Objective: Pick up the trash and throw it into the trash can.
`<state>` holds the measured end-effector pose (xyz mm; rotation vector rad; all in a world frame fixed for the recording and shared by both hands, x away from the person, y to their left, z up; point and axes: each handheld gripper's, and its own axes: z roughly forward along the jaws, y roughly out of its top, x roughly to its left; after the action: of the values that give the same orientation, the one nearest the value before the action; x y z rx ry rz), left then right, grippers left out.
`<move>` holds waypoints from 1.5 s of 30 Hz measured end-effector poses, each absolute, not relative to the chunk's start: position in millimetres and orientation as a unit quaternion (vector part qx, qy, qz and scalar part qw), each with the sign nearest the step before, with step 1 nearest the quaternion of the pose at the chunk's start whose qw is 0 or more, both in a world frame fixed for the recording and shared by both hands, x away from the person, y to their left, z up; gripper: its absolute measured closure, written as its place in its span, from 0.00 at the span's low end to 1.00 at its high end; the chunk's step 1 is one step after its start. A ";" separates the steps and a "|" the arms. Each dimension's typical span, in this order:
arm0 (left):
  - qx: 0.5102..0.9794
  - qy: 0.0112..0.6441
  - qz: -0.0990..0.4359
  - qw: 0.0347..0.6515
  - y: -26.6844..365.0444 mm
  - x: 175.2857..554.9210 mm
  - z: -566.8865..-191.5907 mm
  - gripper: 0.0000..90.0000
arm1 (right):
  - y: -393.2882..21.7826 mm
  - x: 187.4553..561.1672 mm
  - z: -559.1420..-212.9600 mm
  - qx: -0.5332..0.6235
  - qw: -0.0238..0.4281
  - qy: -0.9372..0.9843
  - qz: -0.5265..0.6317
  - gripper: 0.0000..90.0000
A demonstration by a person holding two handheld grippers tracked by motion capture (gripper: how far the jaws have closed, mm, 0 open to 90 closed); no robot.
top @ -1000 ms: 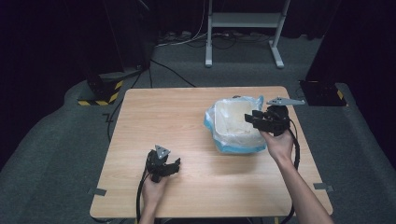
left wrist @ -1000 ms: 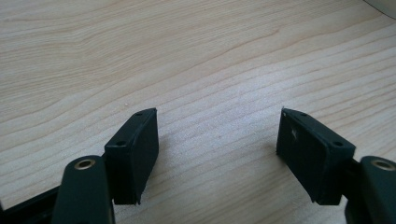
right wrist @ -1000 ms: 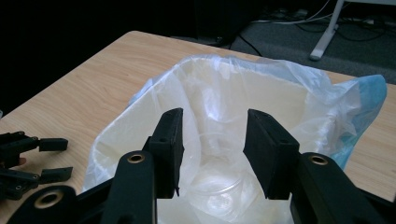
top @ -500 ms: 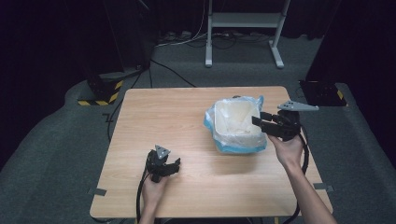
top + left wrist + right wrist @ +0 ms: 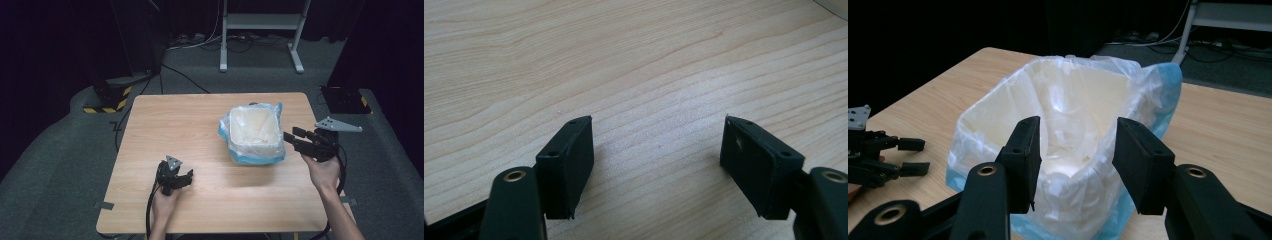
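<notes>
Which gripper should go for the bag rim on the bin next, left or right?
Right. The right gripper sits just beside the bin, jaws open and aimed at the bag rim. The left gripper is open too, but rests well away on the table, facing bare wood.

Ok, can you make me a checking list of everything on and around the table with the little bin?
Surface: wooden table, bare apart from the bin.
Job's things: small white bin lined with a clear bag with blue edges, upright, bag folded over the rim.
Clutter: nothing seen.
Grippers: right gripper beside the bin, apart from it, its jaws have just been opening, nothing between them; left gripper open over bare wood.
Cables: black cable trails from the left gripper; more on the floor behind.
Surroundings: grey carpet, white stand, black-and-yellow striped base.
</notes>
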<state>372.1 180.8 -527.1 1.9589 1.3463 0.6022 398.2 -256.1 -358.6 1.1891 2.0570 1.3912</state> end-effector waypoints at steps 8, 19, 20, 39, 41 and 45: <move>0.752 0.517 0.231 0.338 180.8 372.1 -527.2 0.33 | -270.7 382.0 -371.7 0.431 0.199 0.725 0.499 0.59; 0.752 0.517 0.231 0.338 180.8 372.1 -527.2 0.33 | -289.1 365.6 -400.6 0.452 0.198 0.716 0.493 0.59; 0.752 0.517 0.231 0.338 180.8 372.1 -527.2 0.33 | -290.4 364.7 -403.9 0.454 0.199 0.716 0.492 0.59; 0.752 0.517 0.231 0.338 180.7 372.1 -527.2 0.33 | -300.2 365.6 -470.0 0.497 0.206 0.717 0.443 0.58; 0.752 0.517 0.231 0.338 180.7 372.1 -527.2 0.33 | -299.0 367.2 -476.2 0.501 0.206 0.721 0.433 0.58; 0.752 0.517 0.231 0.338 180.8 372.1 -527.2 0.33 | -295.5 373.0 -490.2 0.502 0.222 0.736 0.395 0.57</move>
<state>372.1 180.8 -527.2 1.9588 1.3466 0.6026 373.0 -295.5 -490.2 1.3863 2.0342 1.0917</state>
